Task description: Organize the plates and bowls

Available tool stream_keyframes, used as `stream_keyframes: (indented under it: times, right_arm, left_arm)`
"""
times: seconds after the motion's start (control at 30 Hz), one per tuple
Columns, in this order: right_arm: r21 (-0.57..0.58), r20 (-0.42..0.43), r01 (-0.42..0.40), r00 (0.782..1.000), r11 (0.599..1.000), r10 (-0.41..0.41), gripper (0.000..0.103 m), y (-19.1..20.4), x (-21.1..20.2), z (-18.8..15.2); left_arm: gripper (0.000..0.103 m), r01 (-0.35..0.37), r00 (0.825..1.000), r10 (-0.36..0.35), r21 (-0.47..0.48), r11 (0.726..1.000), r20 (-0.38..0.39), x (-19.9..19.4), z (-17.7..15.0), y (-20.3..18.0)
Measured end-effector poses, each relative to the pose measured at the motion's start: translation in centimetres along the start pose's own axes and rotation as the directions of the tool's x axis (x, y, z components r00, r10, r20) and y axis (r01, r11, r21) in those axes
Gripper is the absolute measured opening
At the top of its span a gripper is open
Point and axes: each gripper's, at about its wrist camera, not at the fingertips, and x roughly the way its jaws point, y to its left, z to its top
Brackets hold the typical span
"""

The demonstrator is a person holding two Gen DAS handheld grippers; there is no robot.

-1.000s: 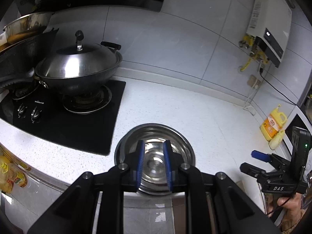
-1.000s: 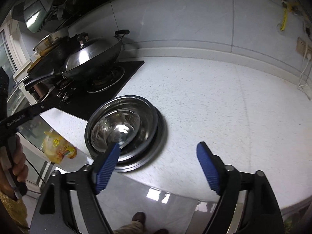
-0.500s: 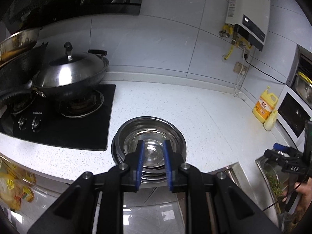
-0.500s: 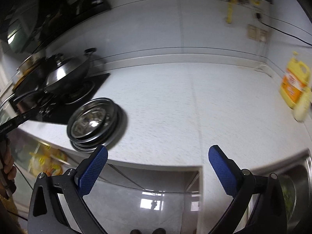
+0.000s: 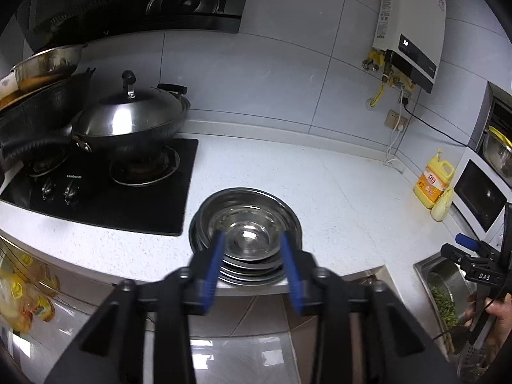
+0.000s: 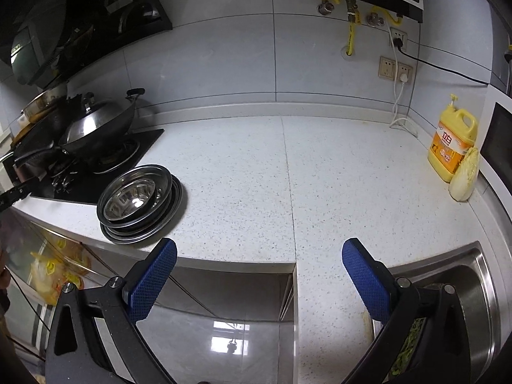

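Stack of steel bowls and plates rests at the worktop front edge, beside the black hob bearing a lidded wok. My left hand-held gripper, jaws just parting, grips nothing; my right hand-held gripper is spread wide near the sink. Detergent bottle stands far right.

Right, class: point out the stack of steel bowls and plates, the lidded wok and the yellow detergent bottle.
stack of steel bowls and plates (image 6: 134,196): right wrist view, top bowl's inside.
lidded wok (image 5: 128,121): left wrist view, lid's dome.
yellow detergent bottle (image 6: 451,147): right wrist view, label.
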Motion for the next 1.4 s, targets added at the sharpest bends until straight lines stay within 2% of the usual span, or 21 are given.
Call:
stream_keyframes:
  times: [0.63, 1.4]
  right_arm:
    - [0.013, 0.014, 0.009, 1.000, 1.000, -0.009, 0.102, -4.1, -1.6, -0.3]
    - [-0.002, 0.037, 0.040, 0.999, 0.999, -0.040, 0.102, -5.5, -1.5, 1.0]
  left_arm:
    - [0.036, 0.010, 1.000, -0.010, 0.028, 1.000, -0.009, 1.1, 0.3, -4.1]
    - [0.036, -0.017, 1.000, 0.015, 0.088, 0.996, 0.019, 1.7, 0.5, -6.0]
